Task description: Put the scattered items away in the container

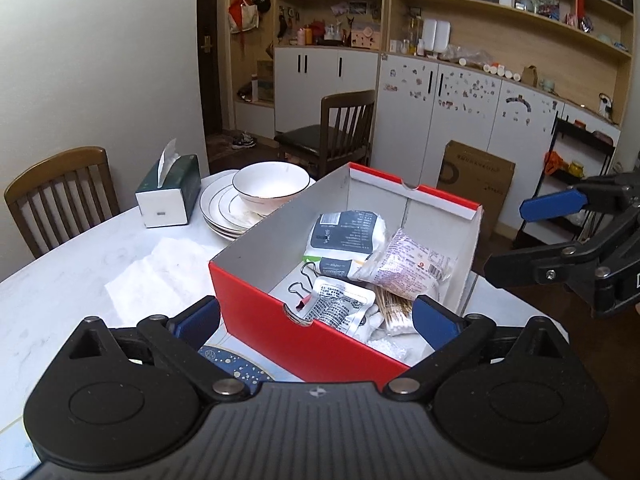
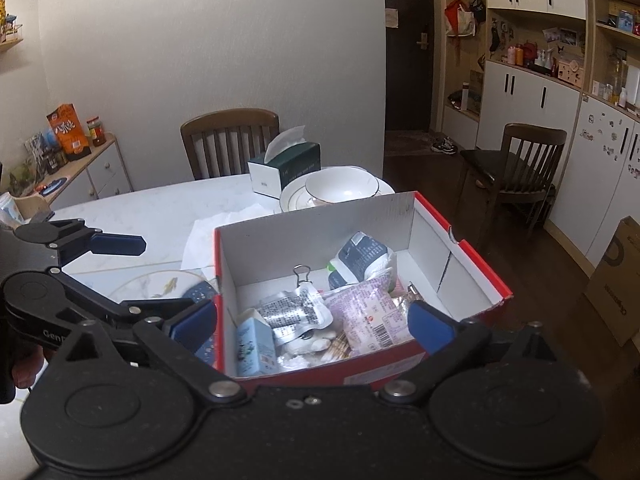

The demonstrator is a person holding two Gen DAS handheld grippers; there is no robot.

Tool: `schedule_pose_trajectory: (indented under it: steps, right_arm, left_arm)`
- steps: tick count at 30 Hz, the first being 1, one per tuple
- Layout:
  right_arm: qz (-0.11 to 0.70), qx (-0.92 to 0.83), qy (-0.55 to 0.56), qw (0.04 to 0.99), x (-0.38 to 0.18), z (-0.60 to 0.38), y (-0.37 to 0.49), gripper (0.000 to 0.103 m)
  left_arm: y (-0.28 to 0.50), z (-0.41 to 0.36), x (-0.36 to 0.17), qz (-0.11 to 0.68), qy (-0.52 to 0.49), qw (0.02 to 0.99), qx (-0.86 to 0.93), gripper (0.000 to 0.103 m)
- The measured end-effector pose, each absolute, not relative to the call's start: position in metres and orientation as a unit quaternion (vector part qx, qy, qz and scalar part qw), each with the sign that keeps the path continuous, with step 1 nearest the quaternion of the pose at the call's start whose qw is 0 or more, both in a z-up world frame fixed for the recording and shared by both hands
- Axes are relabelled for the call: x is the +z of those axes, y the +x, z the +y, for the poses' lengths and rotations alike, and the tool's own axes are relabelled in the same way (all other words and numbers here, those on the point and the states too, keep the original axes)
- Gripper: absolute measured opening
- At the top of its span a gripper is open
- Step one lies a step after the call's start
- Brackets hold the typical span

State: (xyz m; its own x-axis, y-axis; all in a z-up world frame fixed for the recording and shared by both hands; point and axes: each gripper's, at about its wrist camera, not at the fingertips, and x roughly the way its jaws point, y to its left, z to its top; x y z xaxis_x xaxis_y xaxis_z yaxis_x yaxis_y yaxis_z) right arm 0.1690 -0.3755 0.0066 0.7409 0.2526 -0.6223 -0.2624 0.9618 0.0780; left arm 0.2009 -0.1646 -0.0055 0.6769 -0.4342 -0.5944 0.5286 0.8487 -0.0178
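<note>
A red shoebox (image 1: 256,300) with white inside stands on the white table; it also shows in the right wrist view (image 2: 472,264). It holds a grey-white packet (image 1: 346,236), a pink-printed bag (image 1: 412,262), a silver pouch (image 1: 340,308), binder clips (image 1: 306,276), cotton swabs (image 1: 394,306) and a small blue carton (image 2: 254,344). My left gripper (image 1: 316,318) is open and empty, its jaws astride the box's near wall. My right gripper (image 2: 312,324) is open and empty over the box's near edge; it shows at the right in the left wrist view (image 1: 516,236).
A white bowl (image 1: 272,184) on stacked plates, a green tissue box (image 1: 170,194) and a paper napkin (image 1: 160,272) lie behind the box. A dark blue patterned plate (image 1: 236,364) lies by the box. Wooden chairs (image 1: 60,196) stand around the table.
</note>
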Motion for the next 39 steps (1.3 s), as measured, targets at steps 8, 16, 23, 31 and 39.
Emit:
schedule_pose_trajectory:
  steps: [8, 16, 23, 31, 39]
  right_arm:
    - [0.324, 0.127, 0.008, 0.937, 0.012, -0.369, 0.146, 0.102]
    - [0.327, 0.104, 0.020, 0.939, 0.010, -0.367, 0.128, 0.102]
    - [0.329, 0.093, 0.016, 0.940, 0.006, -0.362, 0.116, 0.102]
    - [0.332, 0.086, 0.018, 0.939, 0.003, -0.357, 0.109, 0.102]
    - [0.340, 0.076, 0.027, 0.937, -0.005, -0.357, 0.106, 0.102]
  left_arm:
    - [0.179, -0.158, 0.001, 0.301, 0.082, 0.915, -0.258, 0.102]
    - [0.162, -0.154, 0.005, 0.314, 0.074, 0.914, -0.248, 0.103]
    - [0.153, -0.153, 0.003, 0.329, 0.077, 0.909, -0.244, 0.102]
    - [0.149, -0.152, -0.004, 0.344, 0.071, 0.904, -0.244, 0.102]
    - [0.147, -0.154, -0.012, 0.358, 0.072, 0.898, -0.245, 0.102]
